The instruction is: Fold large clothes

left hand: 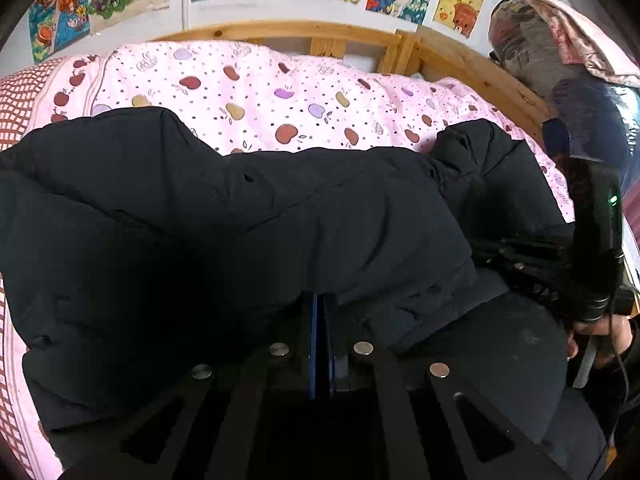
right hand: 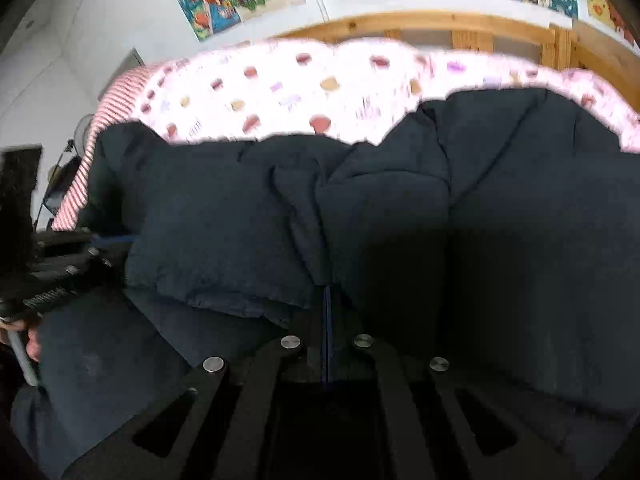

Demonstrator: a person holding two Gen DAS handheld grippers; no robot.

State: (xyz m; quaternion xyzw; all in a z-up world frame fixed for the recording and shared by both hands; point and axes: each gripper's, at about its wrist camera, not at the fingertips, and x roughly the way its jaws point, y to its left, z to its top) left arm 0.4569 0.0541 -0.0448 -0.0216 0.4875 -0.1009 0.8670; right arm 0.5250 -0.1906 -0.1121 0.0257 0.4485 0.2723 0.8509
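Gripping the black coat near the bed's front edge, both hand-held grippers, left and right, are pinching fabric mid-fold; next, probably carrying it across evenly.

Both tongs, the left gripper and right gripper, are black, slotted frames with silver round bolts and blue-edged fingers.

The coat lies on the quilt, headboard behind.
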